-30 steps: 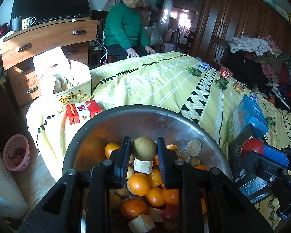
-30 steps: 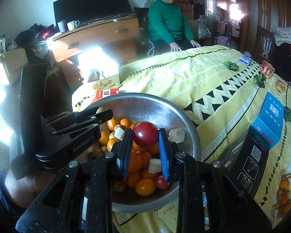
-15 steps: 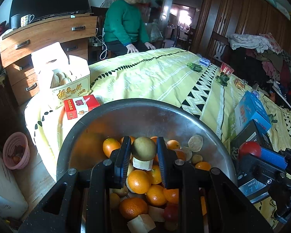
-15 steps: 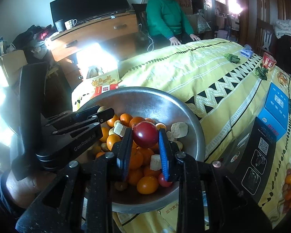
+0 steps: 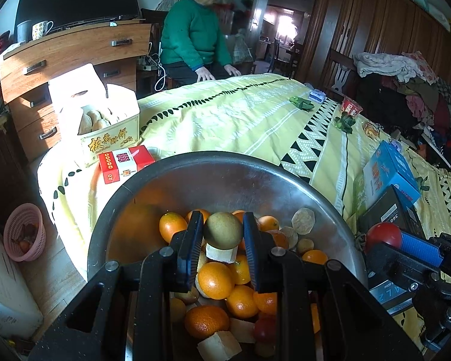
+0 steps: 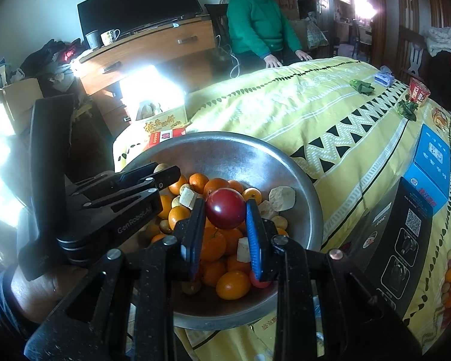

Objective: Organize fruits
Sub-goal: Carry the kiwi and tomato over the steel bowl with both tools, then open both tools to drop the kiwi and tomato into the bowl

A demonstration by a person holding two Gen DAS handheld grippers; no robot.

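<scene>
A steel bowl [image 5: 225, 174] [image 6: 297, 180] on the yellow bedspread holds several oranges [image 5: 215, 279] [image 6: 233, 284], pale cut chunks and small red fruits. My left gripper [image 5: 222, 230] is shut on a round green-brown fruit [image 5: 223, 230] and holds it over the bowl. My right gripper [image 6: 225, 213] is shut on a dark red round fruit [image 6: 225, 213], also above the bowl; that red fruit shows at the right edge of the left wrist view [image 5: 383, 236]. The left gripper's body [image 6: 105, 210] is at the bowl's left side.
A cardboard box of food [image 5: 105, 132] and a red packet [image 5: 124, 162] lie beyond the bowl. A blue box [image 6: 433, 165] and a black box [image 6: 406, 231] stand right of it. A seated person in green [image 5: 192, 39], a wooden dresser [image 5: 69, 57], a pink basket [image 5: 22, 231] on the floor.
Both grippers have risen and drawn back slightly from the bowl, still holding their fruits. More of the bowl's contents shows below the left gripper.
</scene>
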